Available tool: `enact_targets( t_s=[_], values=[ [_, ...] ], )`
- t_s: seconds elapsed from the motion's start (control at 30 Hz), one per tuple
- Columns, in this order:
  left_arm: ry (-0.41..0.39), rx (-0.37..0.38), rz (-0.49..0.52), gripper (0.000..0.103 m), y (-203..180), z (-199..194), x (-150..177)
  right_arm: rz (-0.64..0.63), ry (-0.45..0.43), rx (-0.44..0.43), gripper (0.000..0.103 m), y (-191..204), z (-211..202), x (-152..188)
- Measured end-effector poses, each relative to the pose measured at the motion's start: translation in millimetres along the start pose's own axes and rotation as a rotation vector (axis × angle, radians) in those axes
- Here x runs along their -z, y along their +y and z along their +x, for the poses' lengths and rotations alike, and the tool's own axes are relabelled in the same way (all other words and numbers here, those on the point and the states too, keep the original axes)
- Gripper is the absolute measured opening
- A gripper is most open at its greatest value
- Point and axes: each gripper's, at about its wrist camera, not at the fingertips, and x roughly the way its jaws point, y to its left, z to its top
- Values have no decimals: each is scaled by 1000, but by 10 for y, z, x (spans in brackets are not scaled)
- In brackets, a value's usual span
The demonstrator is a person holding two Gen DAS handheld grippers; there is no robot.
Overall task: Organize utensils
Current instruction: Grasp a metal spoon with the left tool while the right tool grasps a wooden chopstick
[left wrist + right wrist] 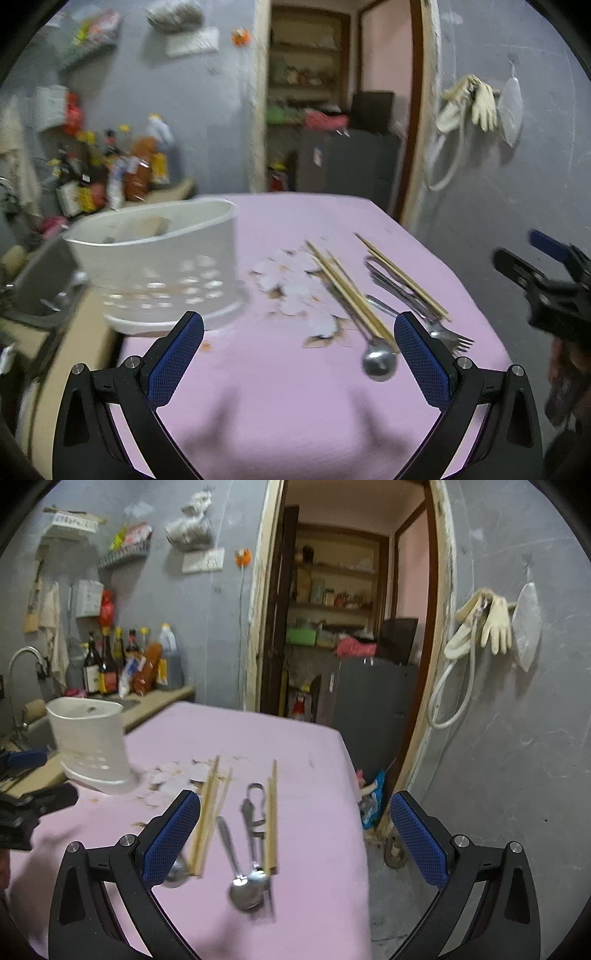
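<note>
Pink table (295,746). White holder (159,258) stands at its far left corner, upright, perforated near the base. All utensils lie loose on the cloth to the right of the holder, well apart from it; none in it that I can make out.

The pile: chopsticks (208,812) in two bundles, spoons (242,890), a fork (452,338), with flaked patches of the cloth between pile and holder. Long axes run roughly away from the cameras, bowls and tines at the near end.

Left gripper (299,354): jaws spread wide, nothing held, hovering over bare cloth, holder ahead-left, pile ahead-right.

Right gripper (291,834): jaws also wide apart, empty, directly above the pile, utensils lying between its fingers.

Judgement: right gripper is nearer the utensils; it straddles them across their long axis, so a descent and close should catch a handle.
</note>
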Motion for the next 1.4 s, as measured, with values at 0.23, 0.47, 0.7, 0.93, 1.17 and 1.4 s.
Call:
enact_targets(
  t_s=[0.23,0.47,0.7,0.93,1.17,1.4],
  values=[
    [174,138,16,78,-49,536,-114,41,194,-101,66,-199,716,-64],
    [340,248,-15,45,17,1028,-203,34,407,-220,35,-194,1420,-2],
    [445,306,-37,20,86,1362,-231,34,502,-290,21,-182,1823,11],
    [531,405,-141,10,312,1502,-211,18,530,-316,14,-145,2042,-25],
    [565,436,-173,10,422,1517,-239,-43,596,-288,7,-69,2183,-24],
    [613,457,-210,9,489,1580,-271,33,672,-316,6,-125,2412,-110]
  ],
)
